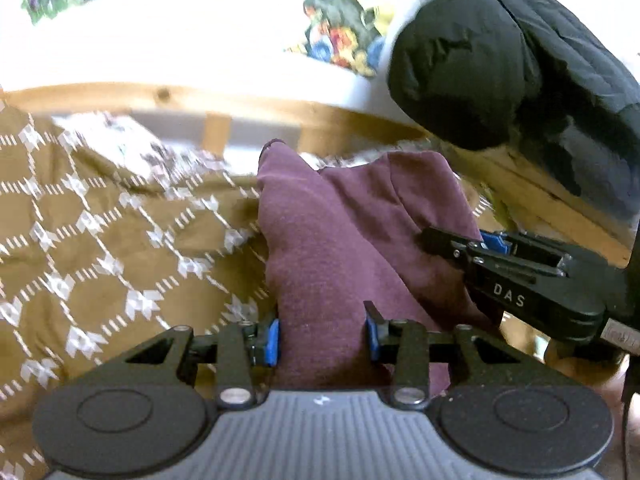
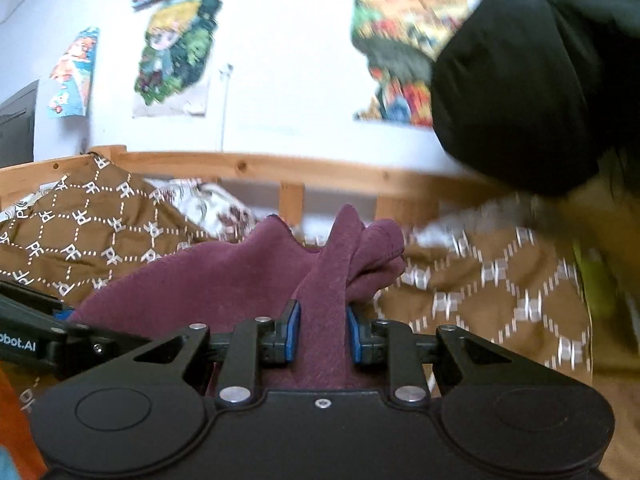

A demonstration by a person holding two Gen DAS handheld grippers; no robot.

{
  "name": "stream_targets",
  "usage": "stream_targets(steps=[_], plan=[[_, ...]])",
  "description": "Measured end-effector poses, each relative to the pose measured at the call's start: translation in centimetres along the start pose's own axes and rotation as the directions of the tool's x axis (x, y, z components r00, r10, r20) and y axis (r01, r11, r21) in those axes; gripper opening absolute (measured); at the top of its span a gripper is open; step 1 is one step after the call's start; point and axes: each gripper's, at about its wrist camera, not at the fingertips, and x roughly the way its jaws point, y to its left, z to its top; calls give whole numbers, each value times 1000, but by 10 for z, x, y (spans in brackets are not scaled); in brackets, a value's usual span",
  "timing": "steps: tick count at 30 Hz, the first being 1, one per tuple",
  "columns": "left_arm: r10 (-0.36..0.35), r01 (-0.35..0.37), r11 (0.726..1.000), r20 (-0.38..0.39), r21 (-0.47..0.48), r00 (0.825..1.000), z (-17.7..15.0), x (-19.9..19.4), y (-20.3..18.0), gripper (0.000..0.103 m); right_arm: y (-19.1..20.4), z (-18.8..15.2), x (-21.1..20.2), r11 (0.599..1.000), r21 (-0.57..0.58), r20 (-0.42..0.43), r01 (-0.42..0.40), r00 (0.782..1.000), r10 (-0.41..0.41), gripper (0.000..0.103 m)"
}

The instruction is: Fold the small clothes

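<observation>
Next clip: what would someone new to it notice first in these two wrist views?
The maroon garment in the middle, bunched up off the brown patterned bedspread, with both grippers clamped on it: the left gripper on a thick fold, the right gripper on a narrower one. A black puffy jacket fills the upper right, and colourful posters hang on the white wall behind the wooden bed rail.

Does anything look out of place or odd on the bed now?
Nothing looks damaged or spilled. The maroon garment is bunched, not flat, pinched by the left tool and the right tool. A black puffy jacket hangs over the wooden bed rail.
</observation>
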Motion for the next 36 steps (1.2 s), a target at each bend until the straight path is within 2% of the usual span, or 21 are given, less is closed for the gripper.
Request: stream_targets(steps=[4, 9, 12, 16, 22, 26, 28, 31, 34, 36], plan=[[99, -99, 995, 31, 9, 995, 7, 9, 16, 42, 12, 12, 35, 999, -31, 25, -35, 999, 36, 26], [174, -176, 984, -34, -40, 984, 5, 32, 42, 43, 25, 12, 86, 995, -1, -41, -96, 994, 96, 26], [182, -187, 981, -95, -47, 979, -1, 46, 48, 43, 29, -2, 107, 995, 21, -100, -102, 990, 104, 26], [187, -196, 979, -134, -51, 973, -3, 56, 51, 49, 21, -18, 114, 994, 73, -156, -83, 983, 93, 28], [176, -202, 969, -177, -142, 968, -8, 55, 70, 59, 15, -26, 116, 991, 120, -180, -55, 981, 76, 33], [185, -213, 965, -178, -153, 967, -9, 51, 69, 67, 12, -28, 111, 992, 126, -184, -31, 981, 54, 45], [202, -226, 964, -174, -137, 964, -9, 50, 67, 79, 9, -30, 107, 990, 144, -189, -14, 981, 42, 51], [223, -245, 962, -171, -124, 960, -7, 46, 64, 88, 5, -30, 100, 986, 168, -197, 12, 980, 22, 63], [226, -252, 957, -170, -145, 959, -5, 40, 64, 97, 1, -30, 90, 983, 178, -197, 40, 980, -4, 72], [229, -257, 951, -164, -174, 959, -3, 33, 66, 99, -2, -28, 81, 979, 198, -194, 53, 981, -14, 82]])
